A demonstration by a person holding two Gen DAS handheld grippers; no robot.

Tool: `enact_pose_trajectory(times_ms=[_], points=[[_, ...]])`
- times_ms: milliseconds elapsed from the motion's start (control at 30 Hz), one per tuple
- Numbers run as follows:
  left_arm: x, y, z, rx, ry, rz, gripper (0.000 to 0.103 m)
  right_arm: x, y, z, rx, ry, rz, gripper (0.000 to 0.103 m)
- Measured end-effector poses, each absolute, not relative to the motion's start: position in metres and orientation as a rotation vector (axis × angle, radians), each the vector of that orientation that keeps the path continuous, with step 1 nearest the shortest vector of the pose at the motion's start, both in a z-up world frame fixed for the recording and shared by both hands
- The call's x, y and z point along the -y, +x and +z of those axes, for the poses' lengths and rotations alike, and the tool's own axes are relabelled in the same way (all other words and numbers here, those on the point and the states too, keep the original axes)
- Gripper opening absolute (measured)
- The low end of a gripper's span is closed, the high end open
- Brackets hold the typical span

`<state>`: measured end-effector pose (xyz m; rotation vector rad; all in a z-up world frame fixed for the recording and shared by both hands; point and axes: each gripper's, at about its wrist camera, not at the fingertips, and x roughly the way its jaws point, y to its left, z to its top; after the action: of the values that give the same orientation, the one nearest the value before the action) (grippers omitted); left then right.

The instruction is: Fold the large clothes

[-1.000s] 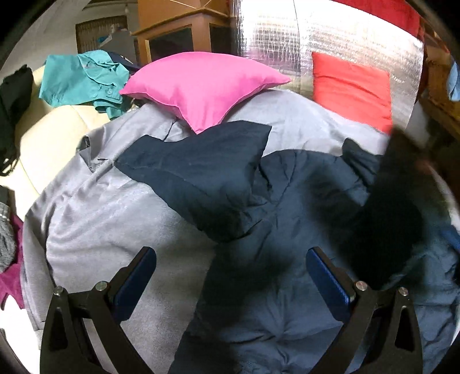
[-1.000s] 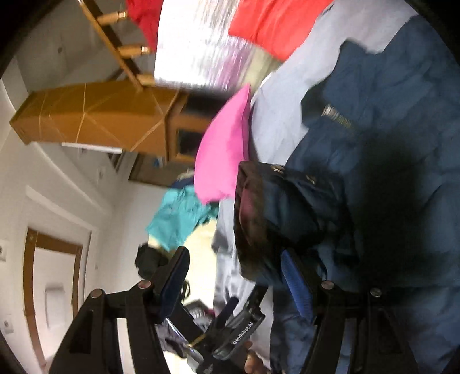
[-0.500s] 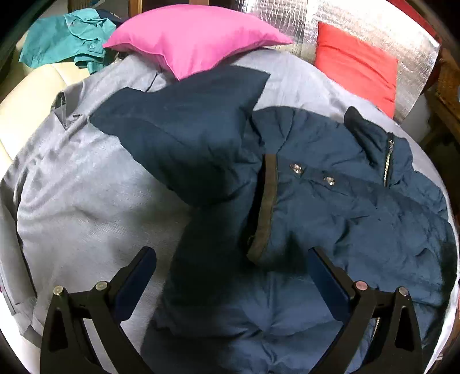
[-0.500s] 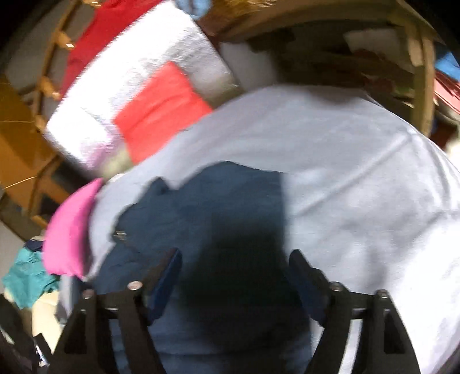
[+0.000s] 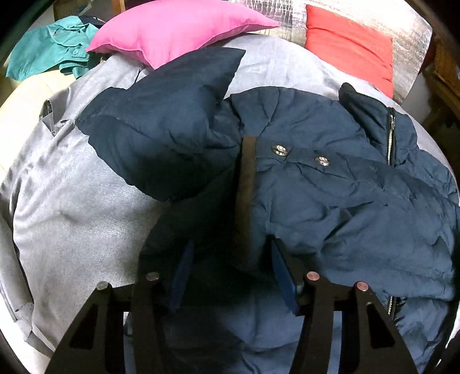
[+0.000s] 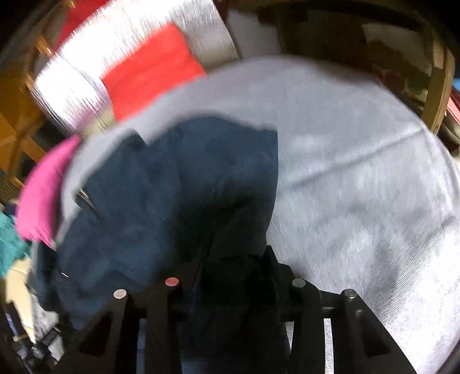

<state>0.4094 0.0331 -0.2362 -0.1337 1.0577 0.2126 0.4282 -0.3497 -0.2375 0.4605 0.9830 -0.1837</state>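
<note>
With both jaws narrowed onto dark padding, the step looks like a fold of the navy puffer jacket (image 5: 330, 201) lying on the grey bed cover (image 5: 72, 215). Left gripper (image 5: 230, 276): jaws partly closed, jacket fabric and the brown cuff band (image 5: 244, 187) bunched between them; whether they bite fully I cannot tell. Right gripper (image 6: 221, 276): jaws drawn in around jacket fabric, pads hidden by it, frame motion-blurred, so grip state is uncertain too. To do it well: get full bites through all padded layers, lift both sides level, carry the fold over in one pass, keep the zipper (image 5: 389, 138) flat. Left view shows snaps, cuff, the spread sleeve (image 5: 161, 129), pink pillow (image 5: 178, 26) and teal shirt (image 5: 49, 49). Right view adds only bare cover right of the jacket and wooden furniture (image 6: 437, 86) beyond.
</note>
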Motion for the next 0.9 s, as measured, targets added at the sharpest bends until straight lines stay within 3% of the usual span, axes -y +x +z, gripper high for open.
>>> enact_pose_trajectory(times_ms=[67,100,233,300,400,533,633,900], points=[[-0.035,0.407,-0.23,-1.058,-0.139,0.204,0.058,0.348,0.425,-0.234,-0.984,0.474,-0.194,0.058],[-0.038,0.401,-0.224,-1.048,-0.15,0.192,0.059,0.346,0.422,-0.229,-0.984,0.478,-0.2,0.07],[-0.056,0.377,-0.193,-0.946,-0.217,0.142,0.07,0.341,0.394,-0.193,-0.846,0.445,-0.285,0.074],[-0.073,0.368,-0.179,-0.87,-0.256,0.167,0.079,0.33,0.383,-0.18,-0.802,0.421,-0.271,0.074],[-0.11,0.364,-0.171,-0.801,-0.343,0.25,0.083,0.306,0.379,-0.163,-0.758,0.39,-0.19,0.074],[-0.166,0.373,-0.186,-0.81,-0.564,0.287,0.084,0.259,0.393,-0.169,-0.813,0.371,-0.032,0.071],[-0.203,0.38,-0.204,-0.808,-0.74,0.292,0.084,0.23,0.411,-0.187,-0.882,0.405,0.091,0.055],[-0.243,0.408,-0.236,-0.793,-0.952,0.238,0.083,0.173,0.443,-0.23,-0.943,0.348,0.193,0.054]])
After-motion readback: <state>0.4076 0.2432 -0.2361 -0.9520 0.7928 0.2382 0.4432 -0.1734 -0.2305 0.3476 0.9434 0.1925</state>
